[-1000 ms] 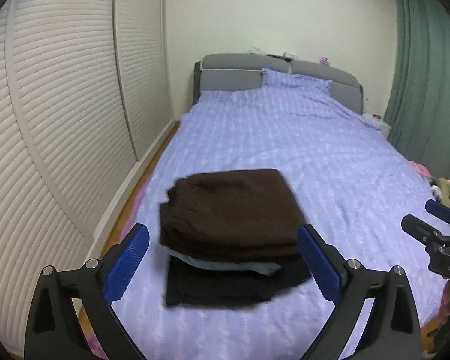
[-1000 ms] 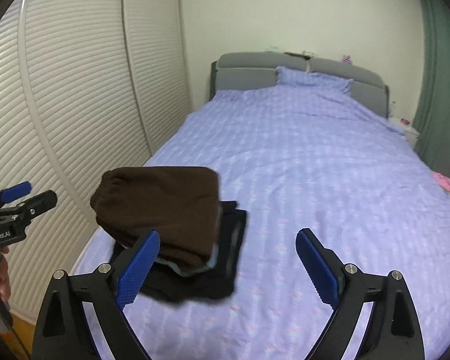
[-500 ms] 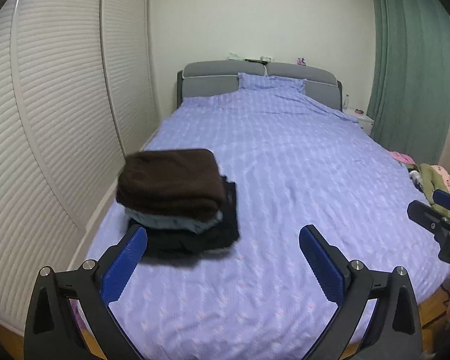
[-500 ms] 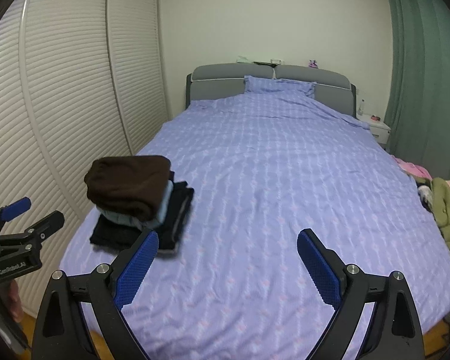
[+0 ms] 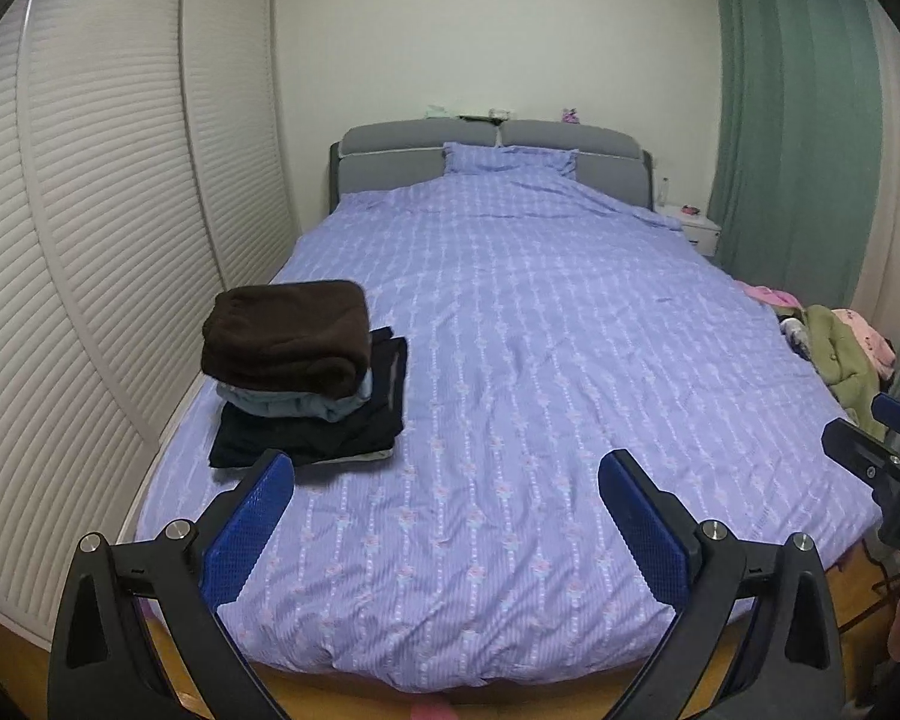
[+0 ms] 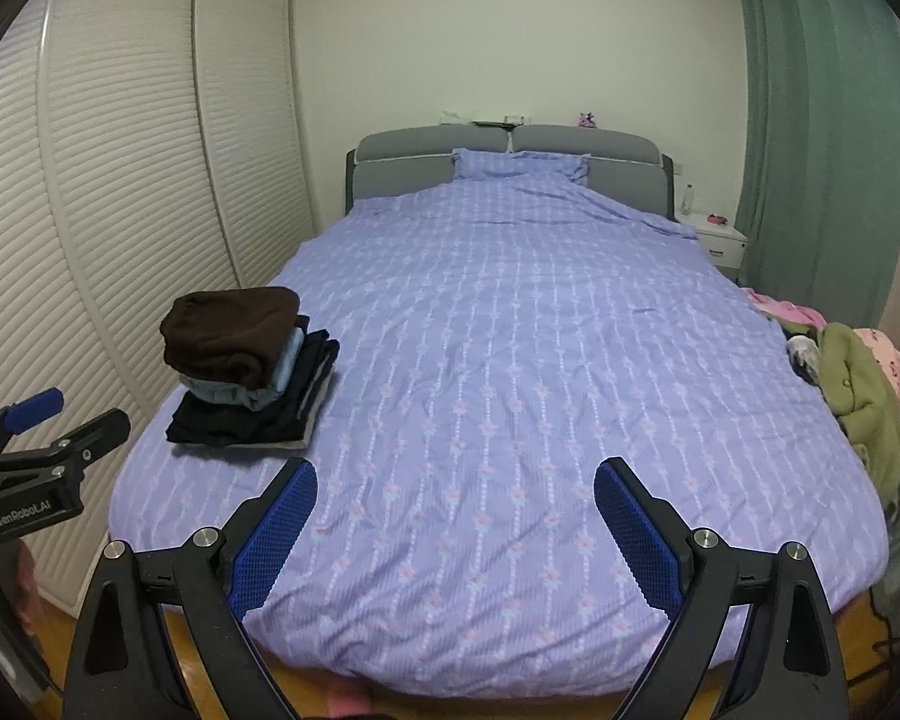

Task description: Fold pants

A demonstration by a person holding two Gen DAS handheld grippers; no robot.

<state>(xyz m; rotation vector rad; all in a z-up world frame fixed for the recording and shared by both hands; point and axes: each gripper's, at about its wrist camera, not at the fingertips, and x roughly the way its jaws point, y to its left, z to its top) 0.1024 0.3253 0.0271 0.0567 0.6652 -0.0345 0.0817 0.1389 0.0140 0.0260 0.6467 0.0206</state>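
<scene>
Folded brown pants [image 5: 288, 336] [image 6: 231, 330] top a stack of folded clothes, over a light blue piece [image 5: 297, 403] and black pieces [image 5: 306, 438], on the left side of the purple bed [image 5: 540, 360] [image 6: 510, 360]. My left gripper [image 5: 444, 510] is open and empty, pulled back over the bed's foot, with the stack beyond its left finger. My right gripper [image 6: 456, 516] is open and empty too, also back at the foot. Each gripper appears at the edge of the other's view.
White slatted wardrobe doors [image 5: 90, 240] run along the left. An unfolded heap of green and pink clothes [image 6: 858, 384] lies at the bed's right edge. Green curtains [image 6: 822, 120] and a white nightstand [image 6: 714, 240] stand at the back right. Wooden floor shows below the bed's foot.
Both grippers have drawn back from the stack toward the foot of the bed and swung toward its middle. The stack now sits farther off and to the left. Jaws stayed open.
</scene>
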